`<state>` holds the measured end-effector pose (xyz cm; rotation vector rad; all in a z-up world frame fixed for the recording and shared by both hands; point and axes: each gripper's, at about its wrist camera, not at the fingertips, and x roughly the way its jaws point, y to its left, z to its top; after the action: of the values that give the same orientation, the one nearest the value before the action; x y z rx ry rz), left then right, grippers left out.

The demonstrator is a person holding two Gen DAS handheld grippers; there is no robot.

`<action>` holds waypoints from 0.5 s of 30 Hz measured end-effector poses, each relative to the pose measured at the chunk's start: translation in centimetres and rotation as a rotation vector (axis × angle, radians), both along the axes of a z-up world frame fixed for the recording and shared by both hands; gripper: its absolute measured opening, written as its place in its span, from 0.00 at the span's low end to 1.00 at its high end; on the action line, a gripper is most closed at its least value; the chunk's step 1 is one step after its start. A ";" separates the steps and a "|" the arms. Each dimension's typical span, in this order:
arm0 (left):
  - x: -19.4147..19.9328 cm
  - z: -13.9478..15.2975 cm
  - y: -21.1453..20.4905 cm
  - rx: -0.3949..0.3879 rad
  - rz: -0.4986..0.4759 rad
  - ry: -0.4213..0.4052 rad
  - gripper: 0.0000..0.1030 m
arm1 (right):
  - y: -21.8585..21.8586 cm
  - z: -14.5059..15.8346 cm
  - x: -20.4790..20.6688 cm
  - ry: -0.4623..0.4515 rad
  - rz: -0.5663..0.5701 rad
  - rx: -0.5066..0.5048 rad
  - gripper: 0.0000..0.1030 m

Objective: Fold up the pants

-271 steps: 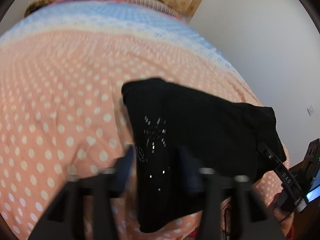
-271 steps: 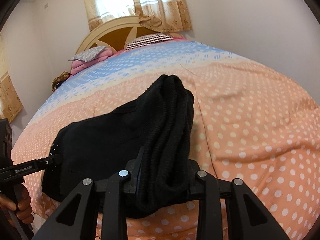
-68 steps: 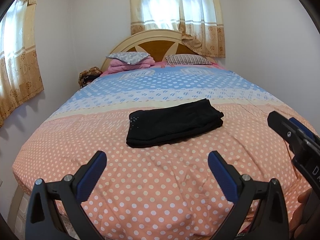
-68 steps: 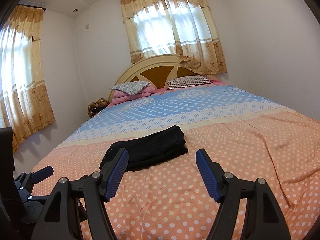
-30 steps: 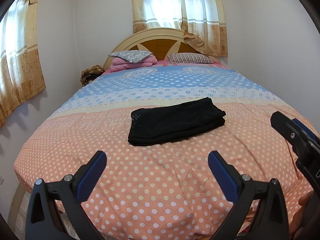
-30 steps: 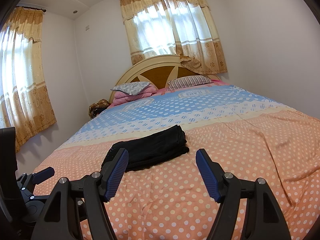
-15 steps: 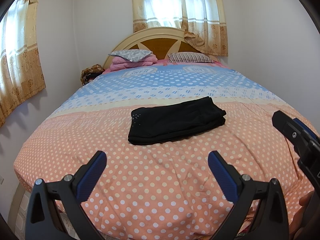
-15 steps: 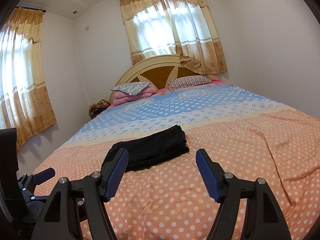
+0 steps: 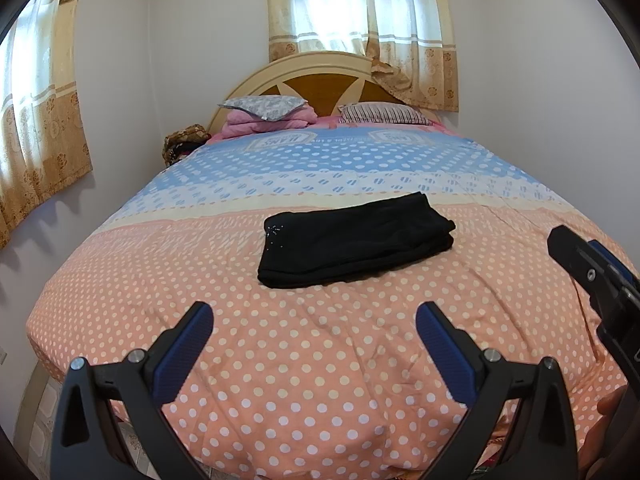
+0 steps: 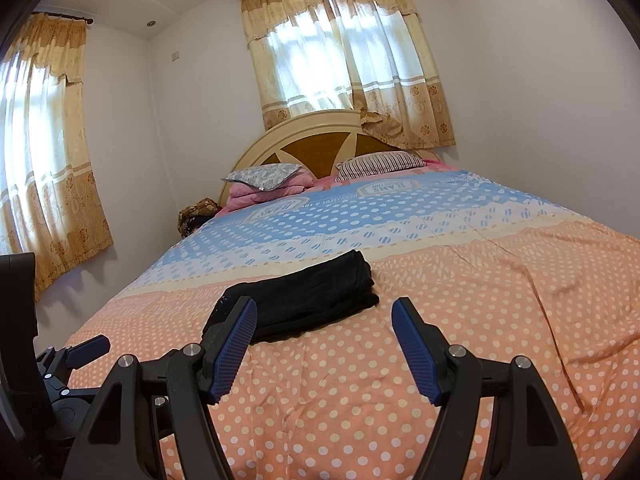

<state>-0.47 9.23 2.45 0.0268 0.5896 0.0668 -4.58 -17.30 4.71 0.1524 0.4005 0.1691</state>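
Note:
The black pants [image 9: 352, 238] lie folded into a flat rectangle on the orange polka-dot part of the bedspread [image 9: 304, 360], also visible as the pants [image 10: 308, 300] from the right side. My left gripper [image 9: 314, 314] hangs open near the foot of the bed, well short of the pants, nothing between its blue pads. My right gripper [image 10: 324, 308] is open too, held back from the pants, its left finger overlapping their near corner only in the picture. The right gripper's tip [image 9: 588, 264] shows at the right edge of the left wrist view.
Pillows and a pink folded blanket [image 9: 268, 118] sit at the wooden headboard [image 10: 320, 142]. Curtained windows are behind and to the left. White walls flank the bed. A tiled floor strip [image 9: 44, 420] shows below the bed's left corner. A brown bundle [image 10: 198, 210] lies beside the bed head.
Nine seconds ago both grippers were shut on the pants close up. The pants now lie released and folded, with both grippers open and drawn back. Nothing has moved over the last second.

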 end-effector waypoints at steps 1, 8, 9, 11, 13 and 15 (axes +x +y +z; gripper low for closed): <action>0.0 0.0 0.0 0.000 0.001 0.001 1.00 | 0.0 0.0 0.1 0.001 0.000 0.000 0.70; 0.2 -0.2 -0.1 0.001 0.005 0.013 1.00 | 0.1 0.0 0.0 0.000 0.000 0.000 0.70; 0.2 -0.2 -0.1 0.001 0.005 0.012 1.00 | 0.1 -0.1 0.0 0.000 0.001 0.000 0.70; 0.3 -0.3 -0.1 -0.001 0.004 0.015 1.00 | 0.1 -0.1 0.0 0.000 -0.001 -0.001 0.70; 0.4 -0.3 -0.1 -0.006 0.002 0.018 1.00 | 0.1 -0.1 0.0 0.001 0.000 0.000 0.70; 0.7 -0.6 0.0 -0.014 0.000 0.033 1.00 | 0.0 -0.3 0.2 0.005 -0.001 -0.001 0.69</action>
<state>0.23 9.22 1.81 0.0141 0.6226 0.0624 -4.41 -17.26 4.40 0.1524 0.4056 0.1681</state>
